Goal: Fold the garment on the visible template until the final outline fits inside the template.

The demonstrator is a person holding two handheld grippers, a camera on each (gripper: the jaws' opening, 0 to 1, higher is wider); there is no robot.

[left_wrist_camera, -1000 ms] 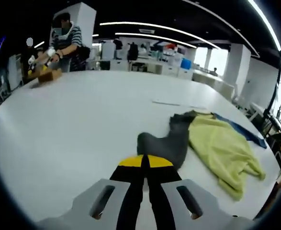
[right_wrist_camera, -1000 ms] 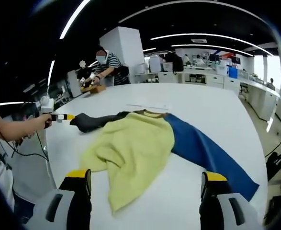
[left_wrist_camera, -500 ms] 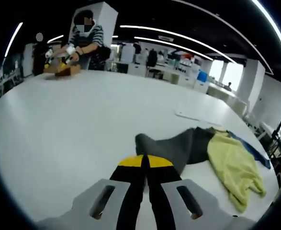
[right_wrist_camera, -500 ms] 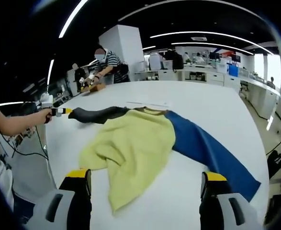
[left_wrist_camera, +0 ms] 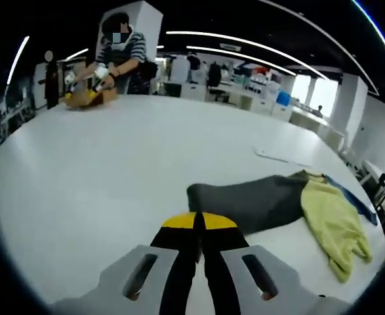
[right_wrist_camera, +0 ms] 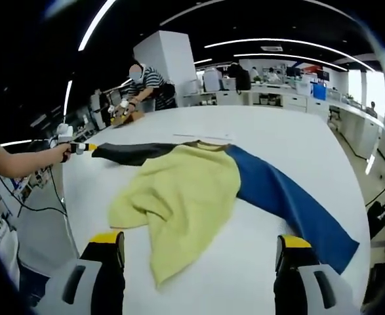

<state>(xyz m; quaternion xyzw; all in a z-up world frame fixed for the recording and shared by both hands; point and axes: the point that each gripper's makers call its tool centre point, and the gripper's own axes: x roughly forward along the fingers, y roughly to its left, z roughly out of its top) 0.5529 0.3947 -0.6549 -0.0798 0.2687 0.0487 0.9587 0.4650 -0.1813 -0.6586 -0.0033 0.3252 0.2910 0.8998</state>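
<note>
The garment lies spread on the white table (right_wrist_camera: pixel 258 131). It has a yellow body (right_wrist_camera: pixel 179 190), a blue sleeve (right_wrist_camera: pixel 290 203) and a dark grey sleeve (right_wrist_camera: pixel 130 153). In the left gripper view the grey sleeve (left_wrist_camera: pixel 251 200) runs out flat from the yellow body (left_wrist_camera: pixel 336 220) toward my left gripper (left_wrist_camera: pixel 199 222). That gripper is shut on the sleeve's cuff end. The right gripper view shows the left gripper (right_wrist_camera: pixel 81 147) at the sleeve's tip, held by a hand. My right gripper (right_wrist_camera: pixel 199 252) stands open over the table's near edge, just short of the yellow hem, with nothing in it.
A thin flat white sheet (left_wrist_camera: pixel 281 156) lies on the table beyond the collar, seen too as the sheet (right_wrist_camera: pixel 202 136). At the far end a person in a striped top (left_wrist_camera: pixel 117 56) handles a cardboard box (left_wrist_camera: pixel 87 97). Desks and shelves line the room behind.
My left gripper has pulled the grey sleeve outward, away from the yellow body. The sleeve was bunched and now lies long and nearly straight. The right gripper has stayed open and still.
</note>
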